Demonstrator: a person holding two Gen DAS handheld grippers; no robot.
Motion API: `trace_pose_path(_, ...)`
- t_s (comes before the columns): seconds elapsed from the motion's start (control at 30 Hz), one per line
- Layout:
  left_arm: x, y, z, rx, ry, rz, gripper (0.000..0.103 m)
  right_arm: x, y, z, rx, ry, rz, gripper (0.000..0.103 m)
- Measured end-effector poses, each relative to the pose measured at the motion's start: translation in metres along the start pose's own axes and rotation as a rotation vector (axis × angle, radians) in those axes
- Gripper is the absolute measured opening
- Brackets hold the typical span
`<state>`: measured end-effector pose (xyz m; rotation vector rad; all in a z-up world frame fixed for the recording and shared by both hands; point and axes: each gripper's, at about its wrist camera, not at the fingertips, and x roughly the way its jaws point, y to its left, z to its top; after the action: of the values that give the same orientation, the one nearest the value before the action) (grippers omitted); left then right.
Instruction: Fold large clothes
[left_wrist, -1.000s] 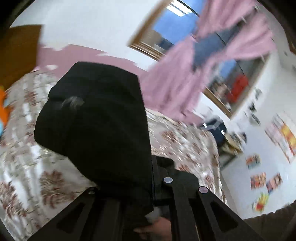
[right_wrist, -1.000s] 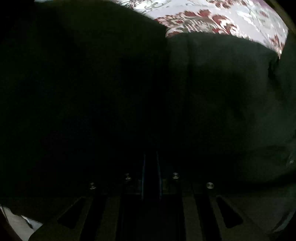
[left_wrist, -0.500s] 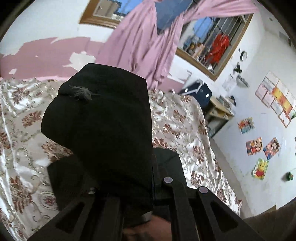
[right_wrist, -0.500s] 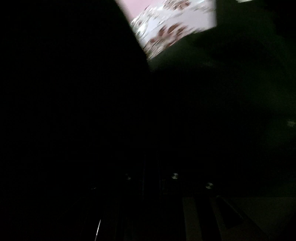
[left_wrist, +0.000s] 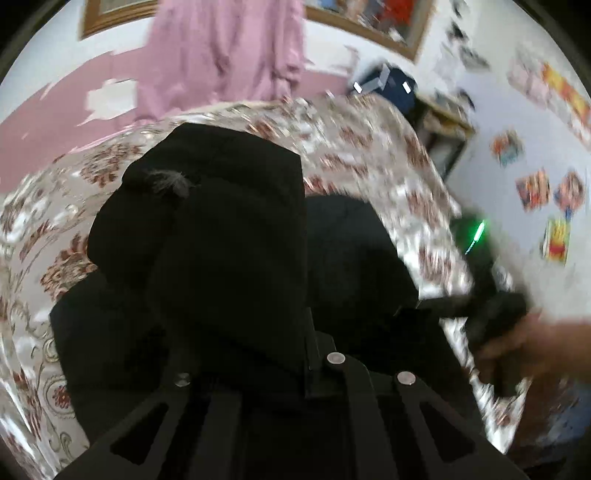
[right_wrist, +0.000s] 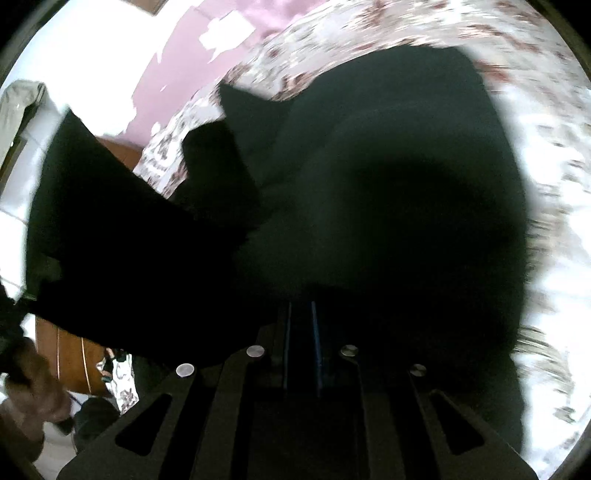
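A large black garment (left_wrist: 221, 258) lies bunched on the bed with the floral satin cover (left_wrist: 369, 147). My left gripper (left_wrist: 306, 332) is shut on a raised fold of the garment, which drapes over its fingers. A bit of grey fluff (left_wrist: 166, 182) clings to that fold. My right gripper (right_wrist: 301, 317) is shut on another part of the black garment (right_wrist: 388, 203), which fills most of the right wrist view. The right gripper's body and the hand holding it (left_wrist: 509, 332) show at the right of the left wrist view.
A pink curtain (left_wrist: 221, 48) hangs by a window on the far wall. A dark bag (left_wrist: 391, 88) and a small shelf (left_wrist: 447, 129) stand past the bed's far corner. Posters (left_wrist: 535, 188) are on the white wall. Wooden furniture (right_wrist: 70, 362) is at the left.
Both grippers have come down toward the bed with the garment. The right wrist view has opened up from near black. The right gripper has entered the left wrist view.
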<state>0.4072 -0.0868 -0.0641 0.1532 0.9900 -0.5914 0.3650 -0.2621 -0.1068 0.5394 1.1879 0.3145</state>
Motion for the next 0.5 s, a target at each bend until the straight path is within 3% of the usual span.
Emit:
trace_pose_path(0.1, 0.026, -0.028, -0.013, 0.089, 0.062, 0.019, 0.006, -0.024, -0.018, 0.0, 0.042, -0.025, -0.013, 0.01)
trace_pose_path(0.17, 0.046, -0.047, -0.022, 0.15, 0.108, 0.045, 0.006, -0.02, -0.048, 0.019, 0.071, -0.038, -0.01, 0.01)
trace_pose_path(0.33, 0.084, -0.072, -0.046, 0.24, 0.203, 0.104, 0.006, -0.023, -0.062, 0.023, 0.126, -0.05, -0.001, 0.01)
trace_pose_path(0.5, 0.098, -0.086, -0.055, 0.309, 0.229, 0.16, 0.006, -0.037, -0.082, 0.026, 0.125, -0.044, 0.009, 0.01)
